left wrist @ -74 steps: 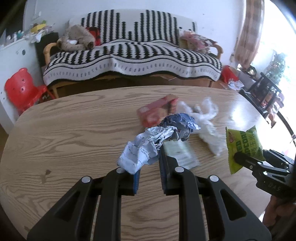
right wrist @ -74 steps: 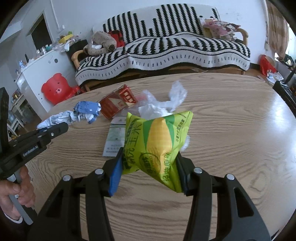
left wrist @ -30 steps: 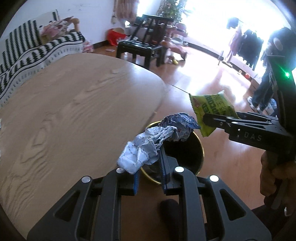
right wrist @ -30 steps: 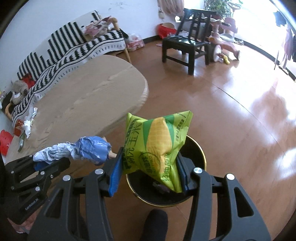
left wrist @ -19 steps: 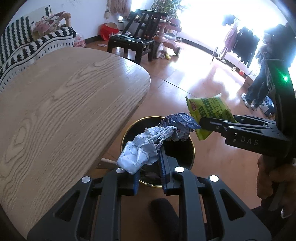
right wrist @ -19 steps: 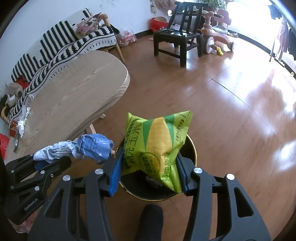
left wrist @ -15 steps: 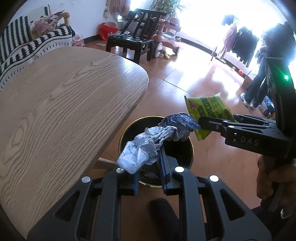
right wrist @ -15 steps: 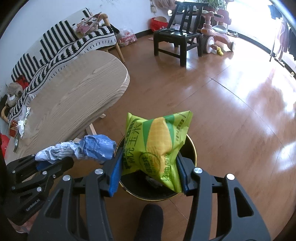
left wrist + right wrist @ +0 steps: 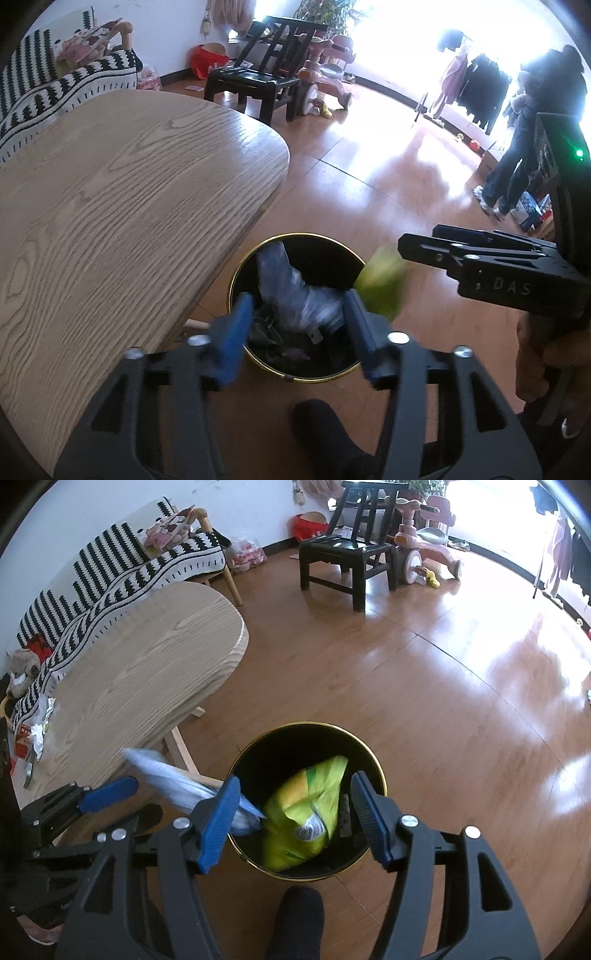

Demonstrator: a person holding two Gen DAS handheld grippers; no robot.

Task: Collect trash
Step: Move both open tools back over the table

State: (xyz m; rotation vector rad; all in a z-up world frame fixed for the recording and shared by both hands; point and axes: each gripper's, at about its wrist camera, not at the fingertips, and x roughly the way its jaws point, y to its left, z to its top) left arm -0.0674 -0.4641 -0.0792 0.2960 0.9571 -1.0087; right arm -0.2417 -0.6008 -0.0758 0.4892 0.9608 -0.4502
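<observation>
Left wrist view: your left hand-held gripper [image 9: 297,325], jaws just spread, has let go of the crumpled paper [image 9: 295,291], which is falling into the bin [image 9: 236,273]. At 3 o'clock, your right hand-held gripper [image 9: 293,806], likewise opened, drops the green snack bag [image 9: 306,812]. Keep both above the rim until everything lands.

**Materials and finishes**

Table [image 9: 122,192]: pale wood, open grain, matt. Floor [image 9: 424,686]: brown wood boards, glossy with glare. Bin [image 9: 380,775]: black inside, shiny gold metal rim. Snack bag [image 9: 306,812]: glossy yellow-green plastic film. Crumpled paper [image 9: 291,291]: pale blue-white, creased. Sofa throw [image 9: 122,576]: striped knitted cloth. Chair [image 9: 343,554]: dark glossy wood.
</observation>
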